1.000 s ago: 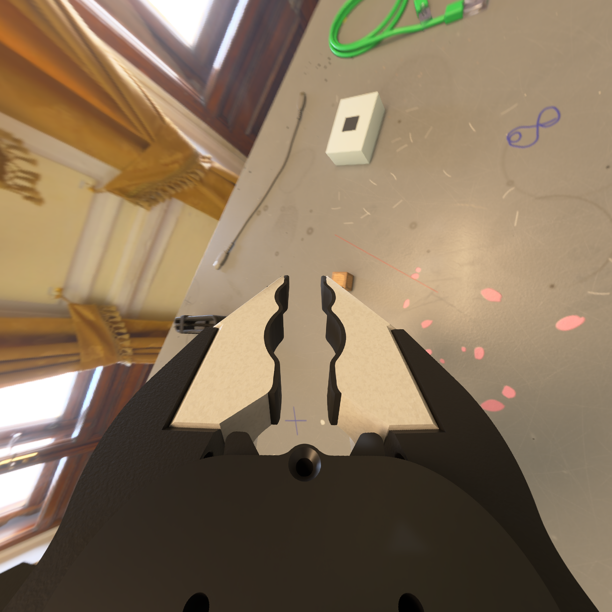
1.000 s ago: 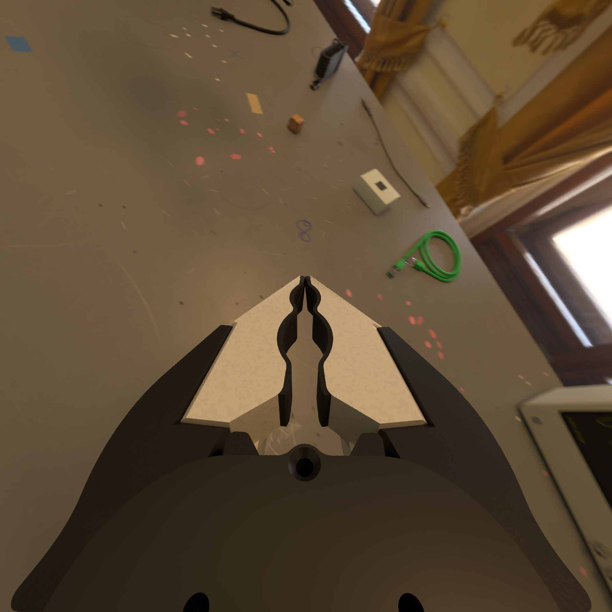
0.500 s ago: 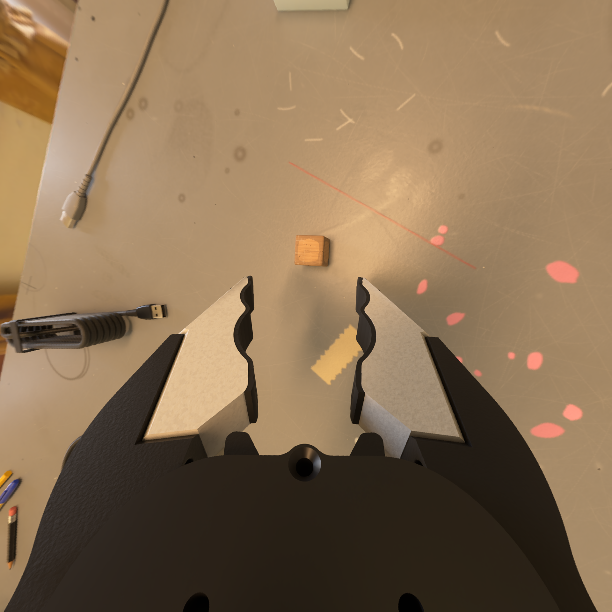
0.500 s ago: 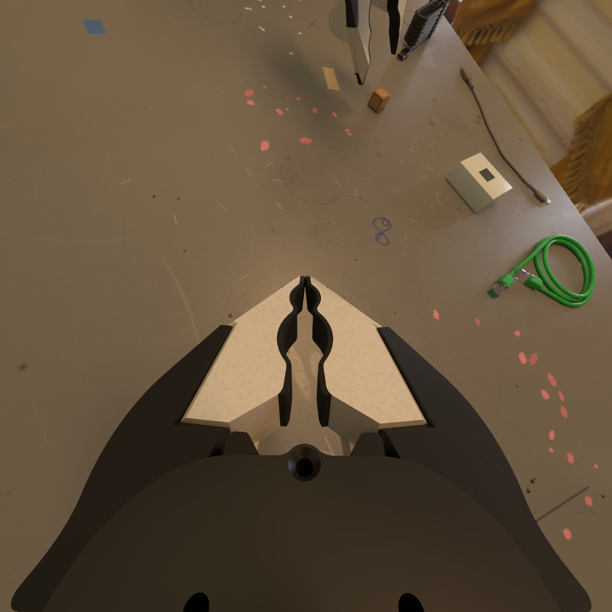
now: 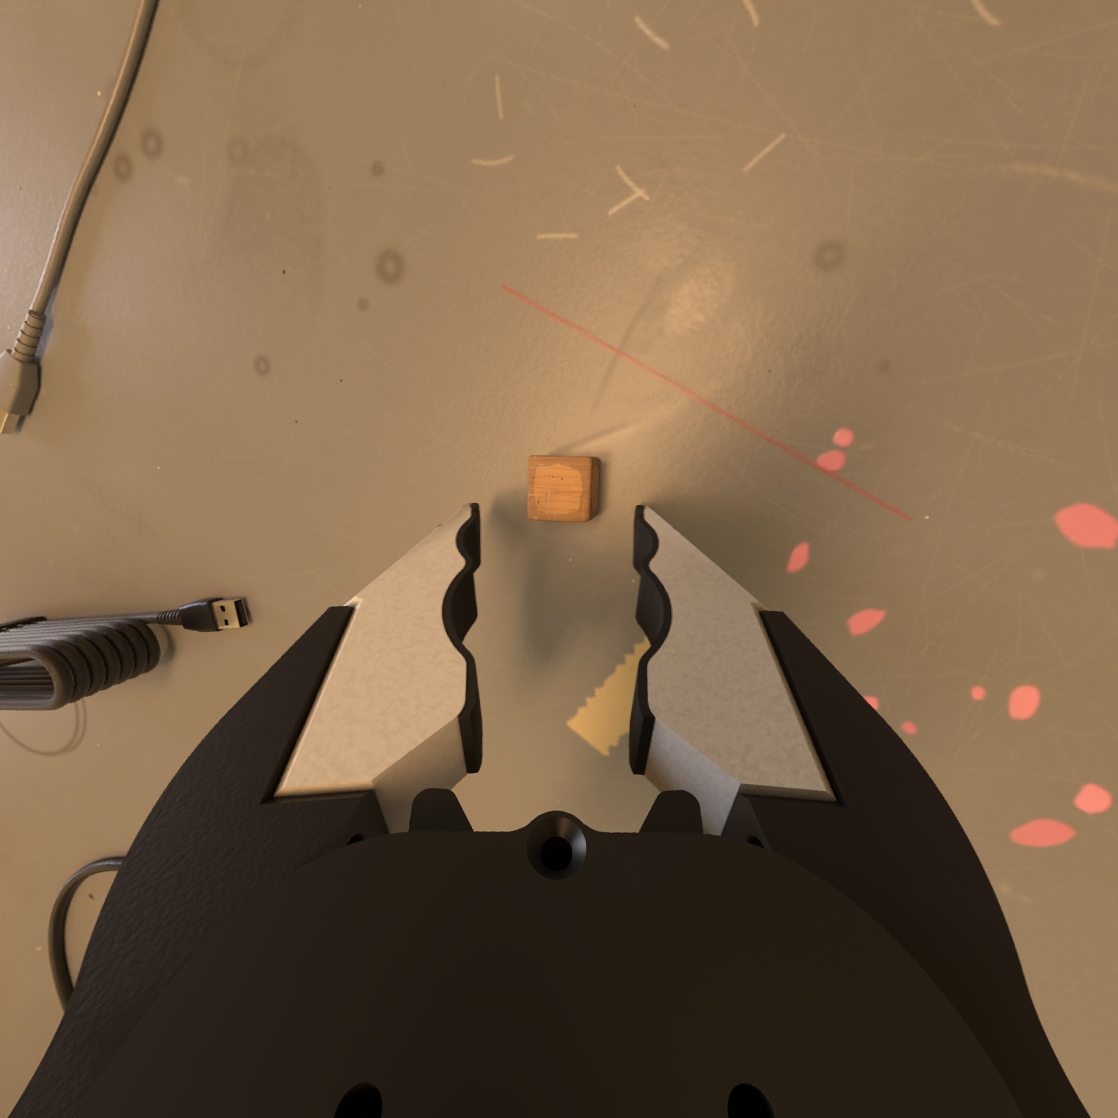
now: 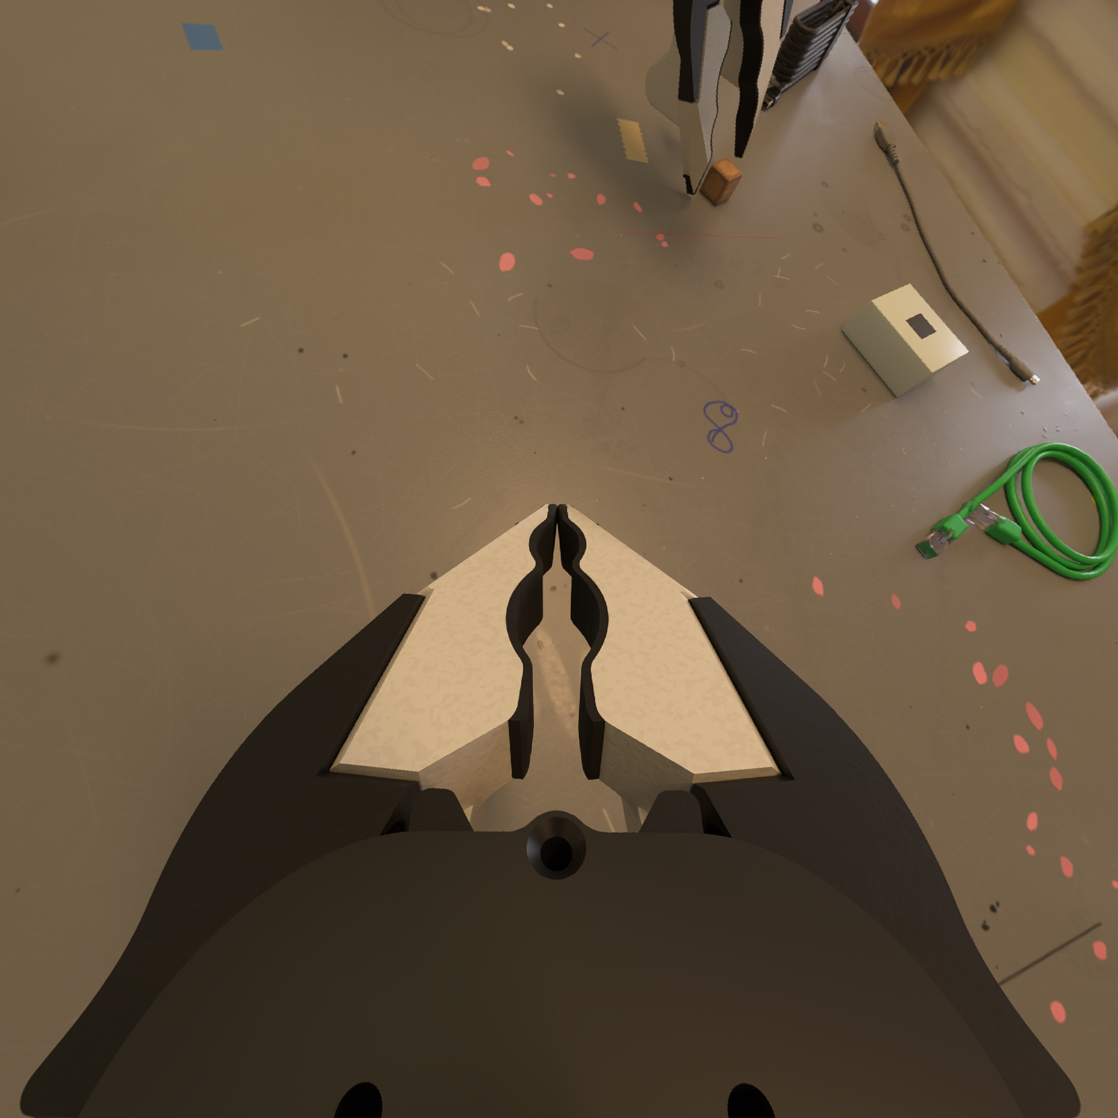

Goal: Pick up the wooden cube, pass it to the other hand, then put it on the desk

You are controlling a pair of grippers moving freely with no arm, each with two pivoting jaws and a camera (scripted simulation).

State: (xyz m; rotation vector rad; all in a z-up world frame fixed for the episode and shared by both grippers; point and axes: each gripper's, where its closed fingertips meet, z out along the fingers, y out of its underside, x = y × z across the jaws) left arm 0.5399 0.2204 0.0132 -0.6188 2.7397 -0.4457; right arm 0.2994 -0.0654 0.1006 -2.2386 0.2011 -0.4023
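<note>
A small wooden cube [image 5: 562, 489] lies on the grey desk [image 5: 302, 423]. My left gripper [image 5: 556, 509] is open and points down at the desk, its fingertips just short of the cube, one on each side of its line. In the right wrist view the cube [image 6: 721, 180] sits far ahead, with the left gripper [image 6: 717, 169] hanging over it, one fingertip close beside it. My right gripper [image 6: 556, 507] is shut and empty, well back from the cube above the desk's middle.
A coiled black USB cable [image 5: 109, 647] and a grey cable [image 5: 66, 199] lie left of the cube. A yellow tape scrap [image 5: 608, 705] lies between the left fingers. A white box [image 6: 904, 345], a green cable [image 6: 1052, 514] and the desk edge [image 6: 992, 199] are at right.
My left gripper has come down closer to the cube, with its jaws a little narrower than half a second ago. The right gripper's view has drawn nearer to the cube; it stays shut.
</note>
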